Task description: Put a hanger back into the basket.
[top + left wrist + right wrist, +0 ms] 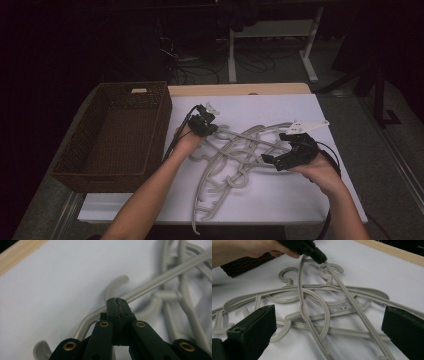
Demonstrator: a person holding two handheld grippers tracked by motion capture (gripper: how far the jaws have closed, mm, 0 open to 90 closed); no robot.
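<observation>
We clamp our left gripper (212, 126) shut on a grey hanger (352, 305) atop the tangled hanger pile (235, 160) on the white table (300, 200); our right gripper (272, 159) hovers, jaws apart.

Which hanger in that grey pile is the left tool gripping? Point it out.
The hanger whose corner bend sits in the shut left tool, its straight bar slanting up over the pile. The other hangers lie flat on the table.
</observation>
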